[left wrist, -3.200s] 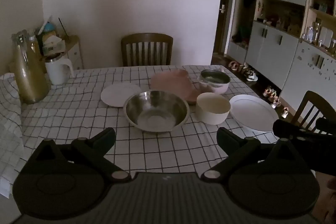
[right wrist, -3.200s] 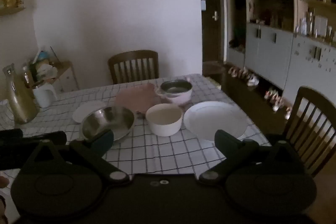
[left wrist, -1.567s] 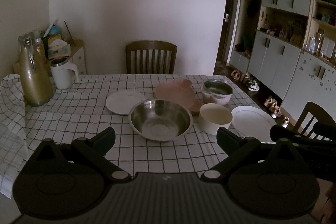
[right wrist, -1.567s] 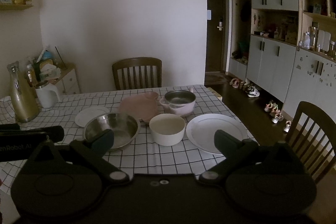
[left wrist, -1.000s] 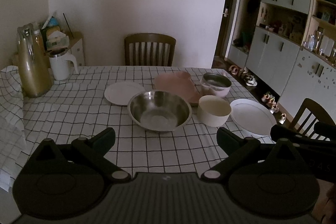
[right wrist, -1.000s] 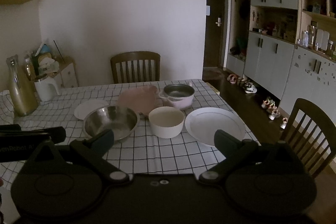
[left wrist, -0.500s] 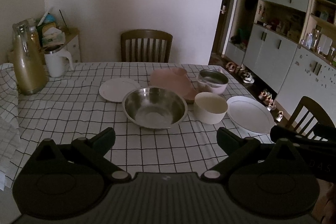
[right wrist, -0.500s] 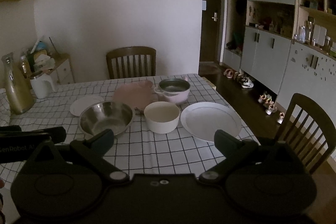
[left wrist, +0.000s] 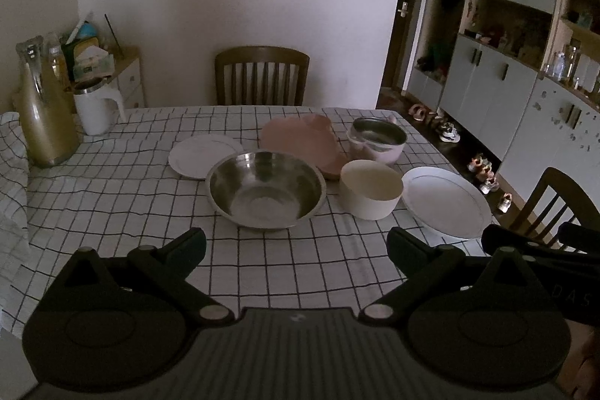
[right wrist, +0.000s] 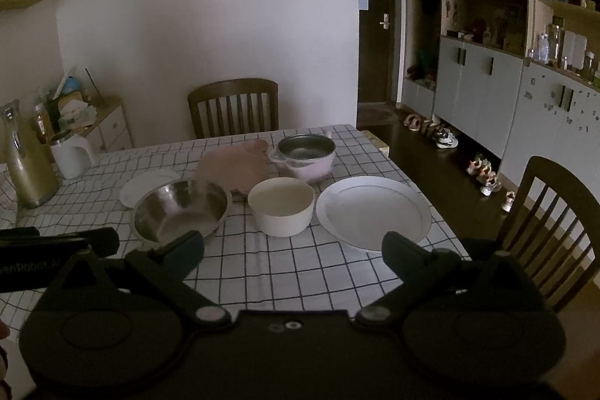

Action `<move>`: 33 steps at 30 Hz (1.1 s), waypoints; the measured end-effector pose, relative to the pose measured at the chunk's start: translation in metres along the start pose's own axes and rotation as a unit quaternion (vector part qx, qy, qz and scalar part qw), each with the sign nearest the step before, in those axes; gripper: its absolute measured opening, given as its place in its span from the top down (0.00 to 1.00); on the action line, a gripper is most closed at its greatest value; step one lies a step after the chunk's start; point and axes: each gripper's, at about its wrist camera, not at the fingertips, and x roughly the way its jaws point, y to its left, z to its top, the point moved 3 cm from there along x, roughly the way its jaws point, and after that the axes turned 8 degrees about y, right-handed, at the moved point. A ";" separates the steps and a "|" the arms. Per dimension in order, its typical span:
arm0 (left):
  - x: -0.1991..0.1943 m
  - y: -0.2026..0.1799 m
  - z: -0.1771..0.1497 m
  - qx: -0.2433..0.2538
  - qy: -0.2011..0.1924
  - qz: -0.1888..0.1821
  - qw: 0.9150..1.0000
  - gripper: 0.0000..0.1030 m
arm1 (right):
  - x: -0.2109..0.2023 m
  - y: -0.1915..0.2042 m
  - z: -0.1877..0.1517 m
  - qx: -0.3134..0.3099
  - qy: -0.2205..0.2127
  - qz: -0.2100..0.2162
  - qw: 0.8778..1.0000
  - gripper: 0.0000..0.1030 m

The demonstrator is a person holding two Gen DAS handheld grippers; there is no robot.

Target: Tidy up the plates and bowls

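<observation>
Left wrist view: round shiny steel bowl (left wrist: 266, 192) on checked cloth (left wrist: 112, 205).

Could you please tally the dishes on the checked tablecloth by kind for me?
Plates: 3, namely the small white plate, the pink plate and the large white plate.
Bowls: 2, namely the steel bowl and the cream bowl.
Pots: 1, the pink pot.
Total: 6.
</observation>
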 end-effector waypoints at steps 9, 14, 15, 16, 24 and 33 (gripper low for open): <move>0.008 -0.029 0.010 -0.015 0.000 0.016 1.000 0.00 | 0.013 -0.032 0.014 -0.011 -0.001 0.023 1.000 0.01; 0.016 -0.046 0.017 -0.022 0.000 0.024 0.999 0.00 | 0.021 -0.049 0.023 -0.021 -0.002 0.037 0.999 0.01; 0.018 -0.050 0.019 -0.024 0.000 0.025 0.999 0.00 | 0.023 -0.053 0.025 -0.022 -0.002 0.039 0.999 0.01; 0.020 -0.054 0.020 -0.025 -0.001 0.027 0.999 0.00 | 0.025 -0.056 0.026 -0.023 -0.003 0.041 0.999 0.01; 0.046 -0.087 0.032 -0.039 0.004 0.041 0.998 0.00 | 0.051 -0.089 0.044 -0.040 0.006 0.058 0.997 0.01; 0.088 -0.131 0.047 -0.044 0.021 0.041 0.998 0.00 | 0.091 -0.132 0.062 -0.059 0.034 0.077 0.995 0.01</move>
